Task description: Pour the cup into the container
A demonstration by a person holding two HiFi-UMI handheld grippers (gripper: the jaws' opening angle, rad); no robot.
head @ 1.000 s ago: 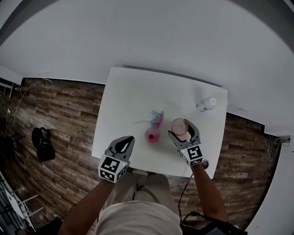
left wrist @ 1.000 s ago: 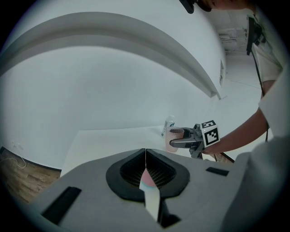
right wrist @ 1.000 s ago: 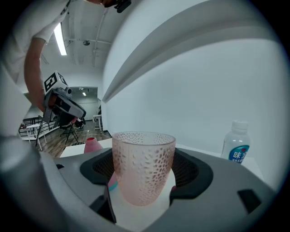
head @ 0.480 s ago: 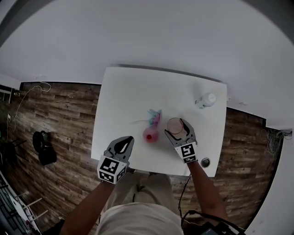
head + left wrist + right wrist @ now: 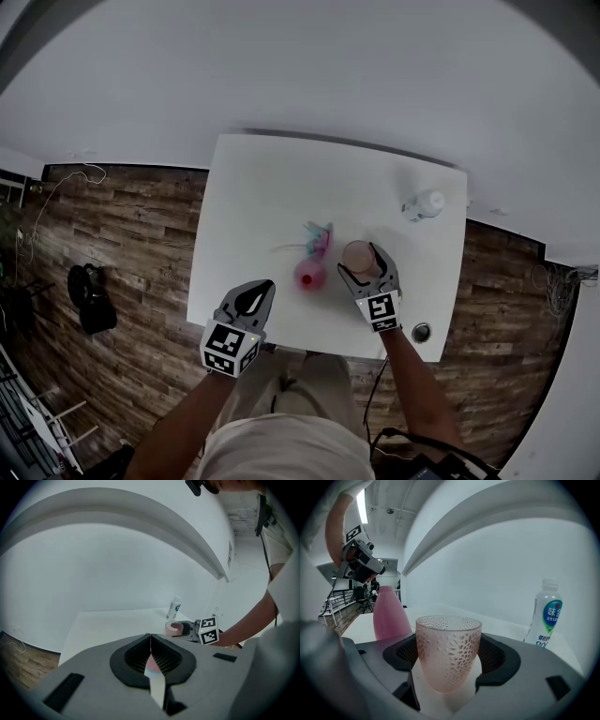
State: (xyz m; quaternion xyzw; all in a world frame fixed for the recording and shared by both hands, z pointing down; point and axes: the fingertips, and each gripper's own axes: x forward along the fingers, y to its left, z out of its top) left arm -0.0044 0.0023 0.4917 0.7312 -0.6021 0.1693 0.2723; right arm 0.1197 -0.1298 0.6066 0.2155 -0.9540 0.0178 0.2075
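closest in, the left gripper (image 5: 255, 292) hangs off the near edge of the white table (image 5: 253, 187), jaws pressed together with nothing between them, so it's out of this play. just past it and across to the right, the right gripper (image 5: 366, 267) has its jaws closed around the pink dimpled cup (image 5: 448, 648), pads against both sides. the cup is upright, mouth up, low over the table.

now the relation that matters: the pink container (image 5: 389, 616) stands on the table to the left of the cup, near it but not touching, between the two grippers. it's upright too, tall axis vertical, narrowing towards the top. the cup-carrying right hand is clearly the nearer one. so my read is that the pour has to go leftward: lift the cup, bring its rim over that narrow mouth, then roll it towards the container. a small opening like that leaves little room for a miss.

farther back and off to the right, a water bottle (image 5: 544, 616) stands well apart, clear of the tipping path.
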